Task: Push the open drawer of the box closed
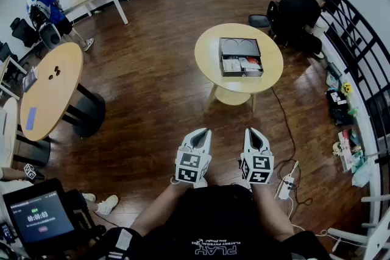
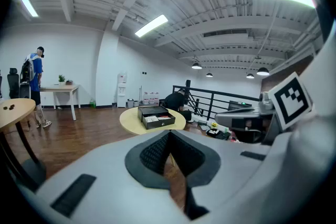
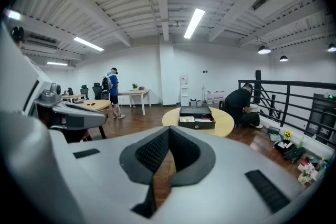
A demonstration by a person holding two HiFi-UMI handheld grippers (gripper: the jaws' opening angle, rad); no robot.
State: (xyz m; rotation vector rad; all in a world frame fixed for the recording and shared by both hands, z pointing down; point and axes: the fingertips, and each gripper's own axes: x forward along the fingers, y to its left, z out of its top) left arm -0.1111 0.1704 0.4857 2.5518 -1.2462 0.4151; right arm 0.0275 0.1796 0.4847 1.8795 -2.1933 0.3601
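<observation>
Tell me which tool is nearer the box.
Right, slightly. The right tool is far short of the box but nearly in line; the left tool is equally short, off to its left.

Dark wood floor (image 1: 152, 88), round tables, white walls (image 2: 68, 55).

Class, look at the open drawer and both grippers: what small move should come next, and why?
Probably step toward the round table: the box with its open drawer sits well ahead, while the left gripper and right gripper hang near the body, shut and empty.
</observation>
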